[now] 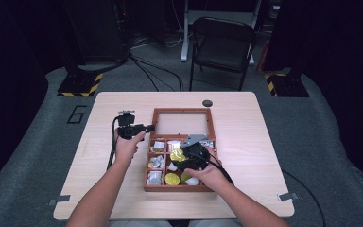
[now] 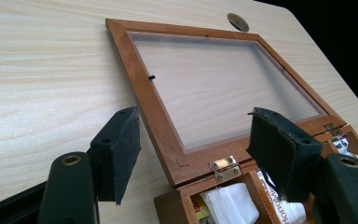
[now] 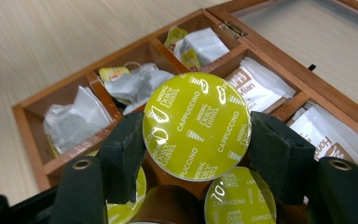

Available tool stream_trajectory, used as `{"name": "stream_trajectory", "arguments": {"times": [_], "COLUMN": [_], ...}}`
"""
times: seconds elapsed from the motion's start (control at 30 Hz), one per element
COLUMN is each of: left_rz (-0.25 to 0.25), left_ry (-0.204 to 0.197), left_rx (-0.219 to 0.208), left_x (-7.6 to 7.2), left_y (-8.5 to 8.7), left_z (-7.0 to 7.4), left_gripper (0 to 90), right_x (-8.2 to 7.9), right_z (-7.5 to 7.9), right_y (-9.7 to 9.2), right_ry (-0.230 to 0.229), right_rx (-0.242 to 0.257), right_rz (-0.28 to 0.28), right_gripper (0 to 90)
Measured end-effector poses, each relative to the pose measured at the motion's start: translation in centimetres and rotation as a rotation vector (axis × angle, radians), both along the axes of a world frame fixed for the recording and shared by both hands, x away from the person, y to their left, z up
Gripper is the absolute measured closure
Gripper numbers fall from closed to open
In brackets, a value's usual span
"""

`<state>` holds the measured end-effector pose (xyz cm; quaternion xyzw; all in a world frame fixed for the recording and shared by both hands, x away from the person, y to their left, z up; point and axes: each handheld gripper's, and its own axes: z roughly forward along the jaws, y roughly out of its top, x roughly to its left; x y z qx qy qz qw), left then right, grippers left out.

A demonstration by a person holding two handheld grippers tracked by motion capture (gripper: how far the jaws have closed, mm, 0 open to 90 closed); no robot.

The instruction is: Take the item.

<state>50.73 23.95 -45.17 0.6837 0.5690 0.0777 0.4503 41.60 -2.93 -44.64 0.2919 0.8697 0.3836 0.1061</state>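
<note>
A wooden compartment box point(image 1: 179, 187) stands at the table's middle, its glass lid point(image 1: 182, 110) swung back flat on the tabletop. My right gripper point(image 3: 198, 149) hovers over the box's near compartments, shut on a yellow-green Cappuccino capsule point(image 3: 196, 126), which also shows in the high view as the capsule point(image 1: 177, 155) lifted above the box. A second capsule point(image 3: 240, 198) lies just below it. My left gripper point(image 2: 198, 154) stands open at the lid's left side by the brass hinge point(image 2: 224, 167), its pads clear of the wooden lid frame point(image 2: 161, 121). From above, the left gripper point(image 1: 149, 126) points right.
Tea bags point(image 3: 133, 84) and white sachets point(image 3: 261, 86) fill the other compartments. Another capsule point(image 1: 172, 178) lies in the front row. A round cable hole point(image 1: 207, 103) sits behind the lid. A black folding chair point(image 1: 222, 45) stands beyond the table point(image 1: 260, 142).
</note>
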Motion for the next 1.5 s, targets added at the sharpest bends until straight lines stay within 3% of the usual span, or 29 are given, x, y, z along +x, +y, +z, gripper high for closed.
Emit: {"name": "stream_trajectory", "arguments": {"times": [0.07, 0.33, 0.7, 1.17, 1.5], "left_rz": [0.000, 0.008, 0.014, 0.015, 0.023], "left_ry": [-0.001, 0.004, 0.004, 0.006, 0.008], "left_rx": [0.001, -0.003, -0.003, -0.003, -0.004], "left_x": [0.0, 0.1, 0.1, 0.2, 0.1], "left_y": [0.0, 0.1, 0.2, 0.4, 0.5], "left_z": [0.0, 0.0, -0.1, -0.1, 0.0], "left_gripper": [33.7, 34.0, 34.3, 34.8, 34.9], "right_x": [0.1, 0.5, 1.9, 2.8, 3.0], "right_z": [0.4, 1.7, 3.4, 3.6, 2.4], "right_y": [-0.2, -1.4, -5.4, -11.5, -14.7], "right_ry": [0.016, 0.006, 0.006, -0.026, -0.025], "right_rx": [0.011, 0.035, 0.081, 0.066, 0.040], "right_rz": [-0.003, -0.013, -0.109, -0.253, -0.333], "right_gripper": [37.1, 37.2, 37.2, 37.2, 37.1]}}
